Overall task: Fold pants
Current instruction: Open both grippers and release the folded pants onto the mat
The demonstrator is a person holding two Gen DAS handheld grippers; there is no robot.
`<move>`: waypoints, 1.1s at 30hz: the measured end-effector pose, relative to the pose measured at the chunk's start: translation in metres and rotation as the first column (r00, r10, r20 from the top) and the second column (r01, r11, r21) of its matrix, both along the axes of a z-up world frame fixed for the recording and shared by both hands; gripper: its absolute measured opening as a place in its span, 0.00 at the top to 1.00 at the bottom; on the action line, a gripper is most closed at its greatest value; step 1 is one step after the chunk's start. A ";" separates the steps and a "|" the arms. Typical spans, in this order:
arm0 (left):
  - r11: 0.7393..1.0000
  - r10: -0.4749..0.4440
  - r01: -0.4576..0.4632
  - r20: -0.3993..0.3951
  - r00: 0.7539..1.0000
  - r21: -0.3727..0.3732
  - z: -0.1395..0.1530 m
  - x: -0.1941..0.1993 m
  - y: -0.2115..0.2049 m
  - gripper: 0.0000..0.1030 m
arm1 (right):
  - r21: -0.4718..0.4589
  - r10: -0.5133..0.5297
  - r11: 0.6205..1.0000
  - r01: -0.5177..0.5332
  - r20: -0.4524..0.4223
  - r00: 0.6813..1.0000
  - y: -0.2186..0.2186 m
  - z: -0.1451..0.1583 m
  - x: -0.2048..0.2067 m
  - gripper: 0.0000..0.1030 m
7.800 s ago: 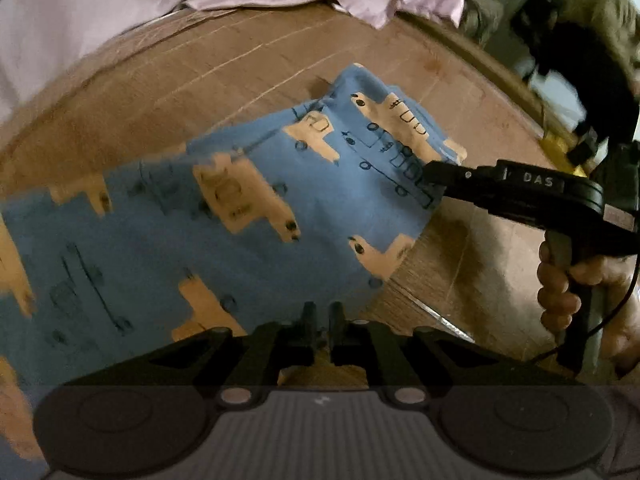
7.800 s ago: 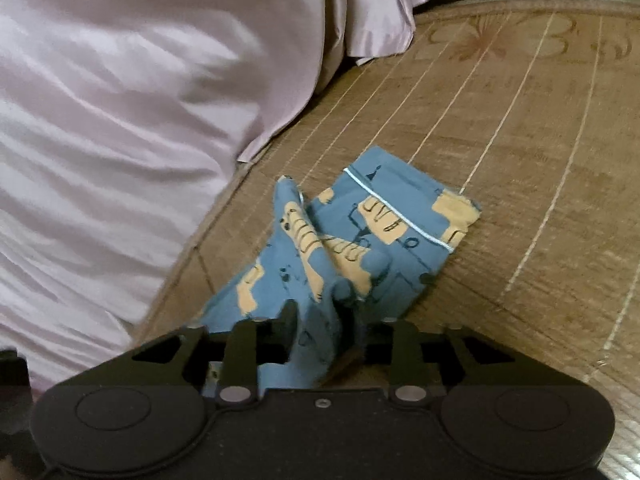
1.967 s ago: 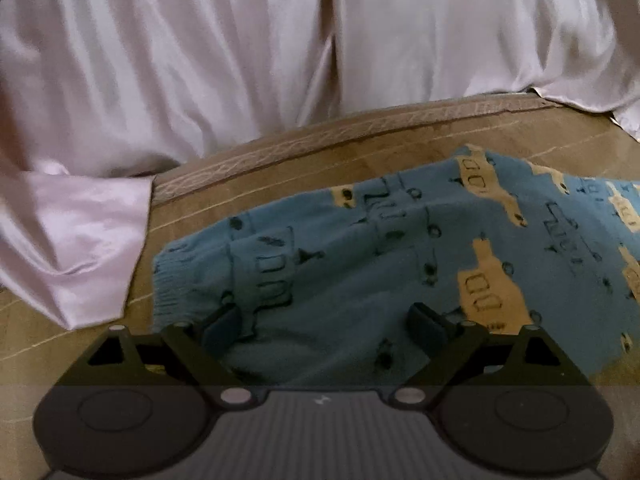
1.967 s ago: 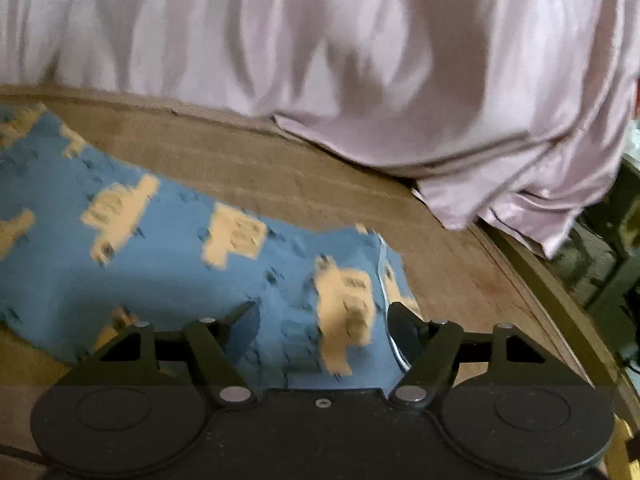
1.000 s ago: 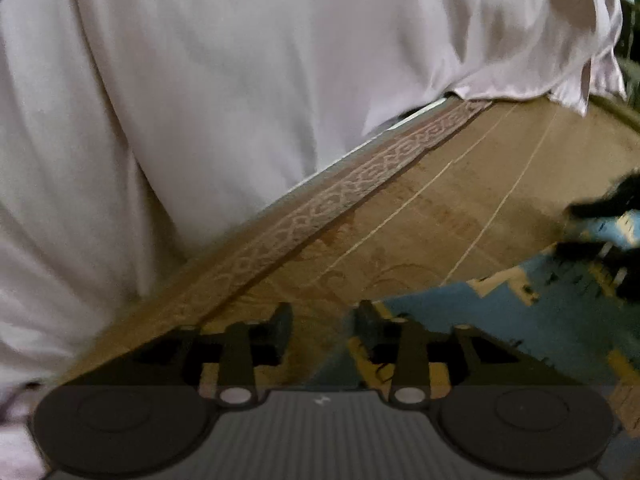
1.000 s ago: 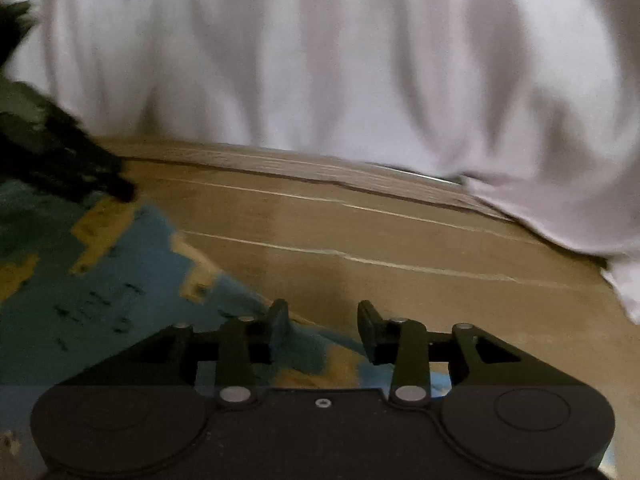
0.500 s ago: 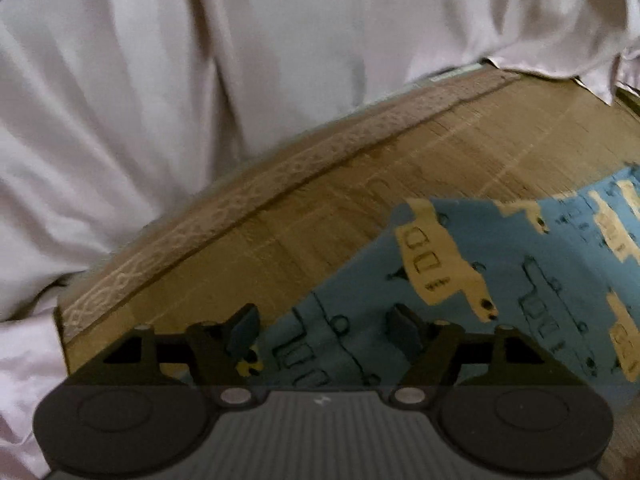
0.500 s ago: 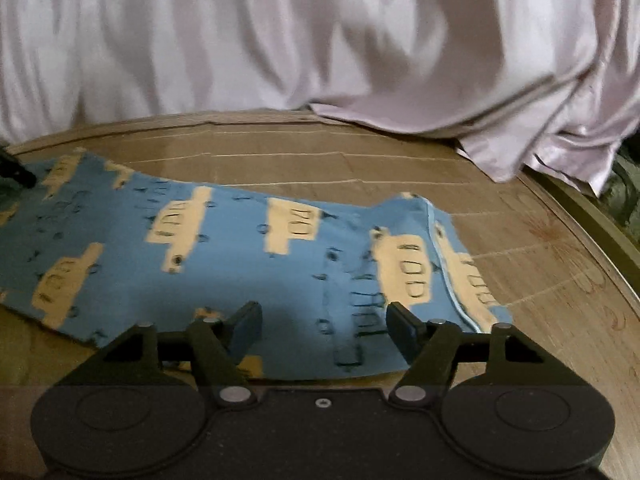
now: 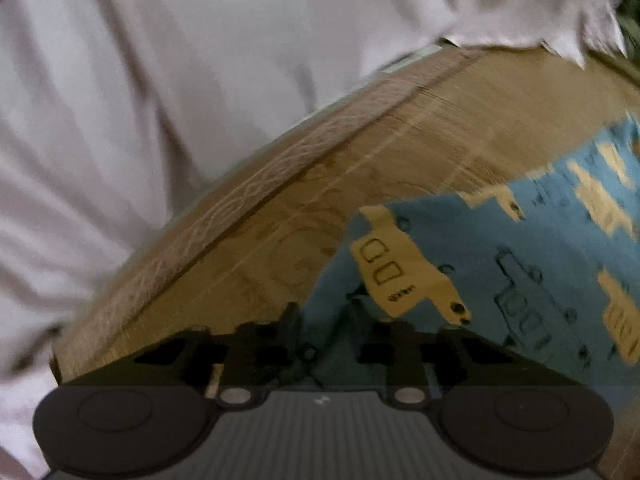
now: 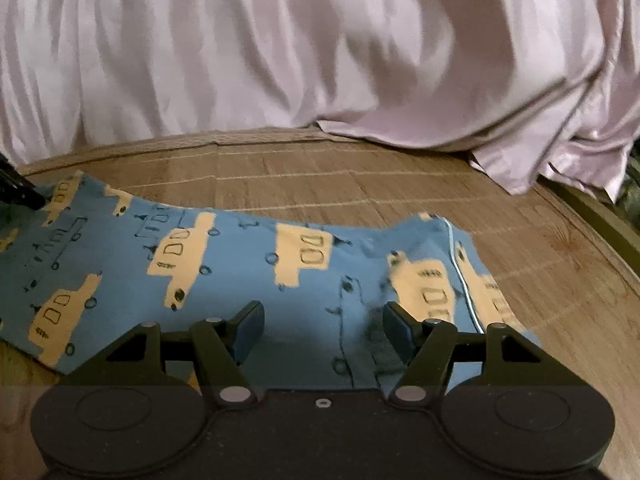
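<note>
A woven bamboo mat (image 10: 400,184) with a patterned border strip lies under dim light, pale pink satin bedding (image 10: 320,48) heaped along its far edge

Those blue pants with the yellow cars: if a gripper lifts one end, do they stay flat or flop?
Probably flop: the pants already ripple and buckle on the mat. They look thin, likely light. The left gripper seems closed on one edge, so they should drape from there.
</note>
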State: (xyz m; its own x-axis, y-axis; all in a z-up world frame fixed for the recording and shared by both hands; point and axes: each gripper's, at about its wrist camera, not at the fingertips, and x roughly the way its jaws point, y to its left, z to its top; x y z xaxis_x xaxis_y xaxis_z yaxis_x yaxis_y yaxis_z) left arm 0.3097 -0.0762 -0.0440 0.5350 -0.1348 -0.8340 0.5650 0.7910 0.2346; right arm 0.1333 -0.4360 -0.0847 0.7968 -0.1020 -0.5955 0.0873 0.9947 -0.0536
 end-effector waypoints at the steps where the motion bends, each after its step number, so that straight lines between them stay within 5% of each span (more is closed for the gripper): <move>1: 0.999 -0.015 0.014 0.022 1.000 0.044 -0.002 -0.004 -0.005 0.85 | -0.006 0.005 1.000 -0.005 -0.003 1.000 0.001 0.000 0.003 0.34; 4: 0.985 -0.016 0.002 0.074 0.997 0.175 -0.007 -0.013 -0.021 0.89 | -0.018 -0.004 1.000 0.004 -0.029 1.000 0.000 -0.001 0.012 0.34; 9: 0.927 -0.146 0.074 0.173 0.974 0.367 -0.025 -0.036 -0.031 0.90 | 0.013 -0.012 1.000 0.013 -0.048 0.999 -0.006 -0.003 0.031 0.33; 16: 0.918 -0.121 0.035 0.193 0.974 0.394 -0.023 -0.038 0.021 0.90 | 0.011 0.050 0.999 -0.050 -0.049 0.998 0.030 0.000 0.089 0.36; 20: 0.893 -0.097 -0.009 0.212 0.972 0.450 -0.028 -0.046 0.048 0.90 | 0.096 0.135 0.987 -0.130 -0.049 0.990 0.055 0.000 0.119 0.34; 25: 0.864 -0.055 -0.056 0.206 0.977 0.500 -0.029 -0.048 0.066 0.90 | 0.038 0.264 0.964 -0.263 -0.032 0.964 0.075 0.006 0.120 0.34; 27: 0.872 -0.021 -0.077 0.195 0.981 0.484 -0.025 -0.045 0.068 0.90 | 0.034 0.265 0.964 -0.265 -0.006 0.964 0.062 0.013 0.104 0.32; 29: 0.903 0.036 -0.109 0.178 0.983 0.416 -0.013 -0.043 0.069 0.78 | 0.029 0.254 0.967 -0.254 0.012 0.967 0.043 0.021 0.084 0.18; 33: 0.977 0.077 -0.106 0.155 0.985 0.185 0.025 -0.046 0.057 0.40 | 0.070 0.129 0.989 -0.129 0.014 0.992 -0.005 0.029 0.040 0.10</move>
State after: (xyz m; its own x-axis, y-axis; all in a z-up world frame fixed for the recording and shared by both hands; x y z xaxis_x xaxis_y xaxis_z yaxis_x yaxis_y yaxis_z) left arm 0.2640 -0.0191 -0.0186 0.6556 0.0755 -0.7513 0.4405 0.7700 0.4617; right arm 0.1729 -0.4413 -0.0556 0.8064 0.0444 -0.5896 -0.0420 0.9990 0.0177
